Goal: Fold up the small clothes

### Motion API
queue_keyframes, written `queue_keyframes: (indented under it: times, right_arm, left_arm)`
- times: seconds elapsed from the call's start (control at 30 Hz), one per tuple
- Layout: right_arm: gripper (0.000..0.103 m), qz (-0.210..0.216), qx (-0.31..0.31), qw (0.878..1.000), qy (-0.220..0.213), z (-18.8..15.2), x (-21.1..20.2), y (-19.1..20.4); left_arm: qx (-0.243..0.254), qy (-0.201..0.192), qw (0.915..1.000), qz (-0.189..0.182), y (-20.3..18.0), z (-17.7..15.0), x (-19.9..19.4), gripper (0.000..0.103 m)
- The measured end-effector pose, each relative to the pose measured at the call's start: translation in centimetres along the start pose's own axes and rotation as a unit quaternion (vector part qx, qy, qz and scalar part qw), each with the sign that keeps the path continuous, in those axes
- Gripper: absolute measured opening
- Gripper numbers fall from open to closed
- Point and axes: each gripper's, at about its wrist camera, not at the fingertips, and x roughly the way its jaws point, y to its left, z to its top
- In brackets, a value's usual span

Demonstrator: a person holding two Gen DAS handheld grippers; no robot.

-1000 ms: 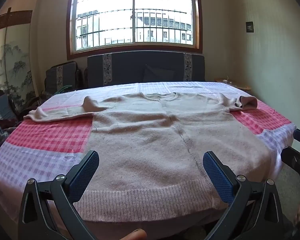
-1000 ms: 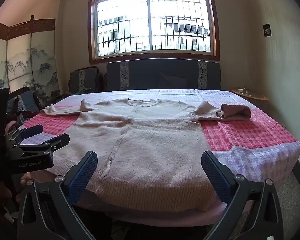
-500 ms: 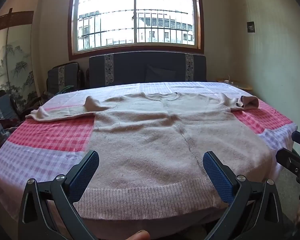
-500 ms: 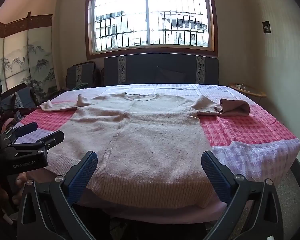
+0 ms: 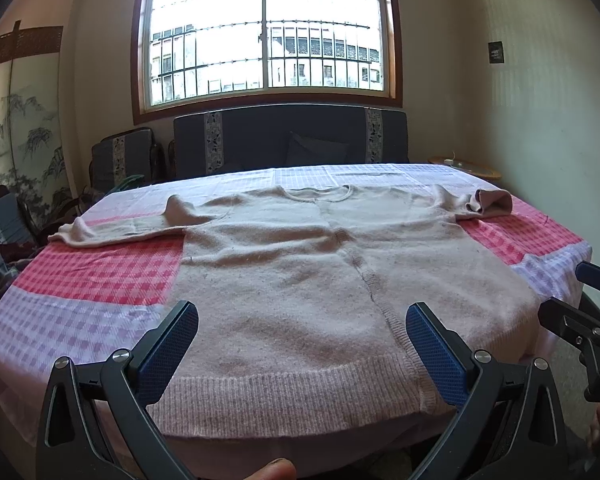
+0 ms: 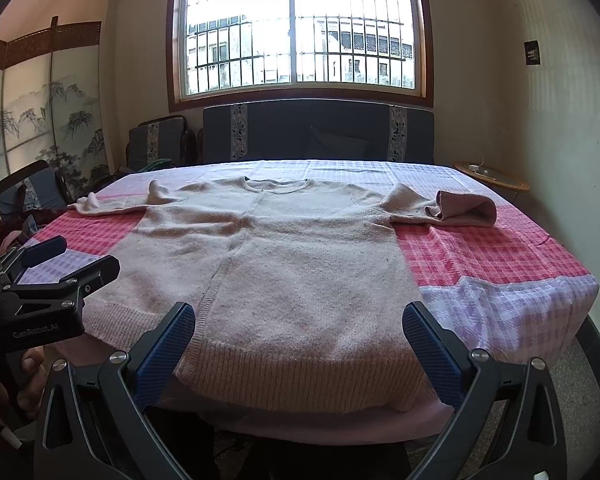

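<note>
A beige knit sweater (image 5: 300,276) (image 6: 300,264) lies flat on the checked tablecloth, neck toward the window and ribbed hem at the near edge. Its left sleeve (image 5: 112,230) stretches out to the side; the right sleeve (image 6: 456,208) is doubled back near the shoulder. My left gripper (image 5: 302,354) hovers open just before the hem, nothing between its blue pads. My right gripper (image 6: 299,352) is also open, in front of the hem's right half. Each gripper shows at the edge of the other's view: the right gripper (image 5: 580,300) and the left gripper (image 6: 56,264).
The pink and lilac checked cloth (image 5: 96,276) covers a table whose near edge is right below my fingers. A dark sofa (image 5: 288,144) and a chair (image 5: 120,160) stand behind it under the window. A small round side table (image 6: 492,176) is at the far right.
Both grippers have drifted slightly nearer to the table, with the sweater shifting a little lower in view. Both stay open and the sweater has not moved.
</note>
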Motion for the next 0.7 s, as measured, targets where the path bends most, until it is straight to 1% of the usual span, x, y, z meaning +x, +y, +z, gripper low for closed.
queue_keyframes:
  times: [0.7]
  right_arm:
    - [0.103, -0.002, -0.009, 1.0, 0.011, -0.25, 0.85, 0.34]
  left_arm:
    - [0.004, 0.002, 1.0, -0.001, -0.12, -0.2, 0.13, 0.103]
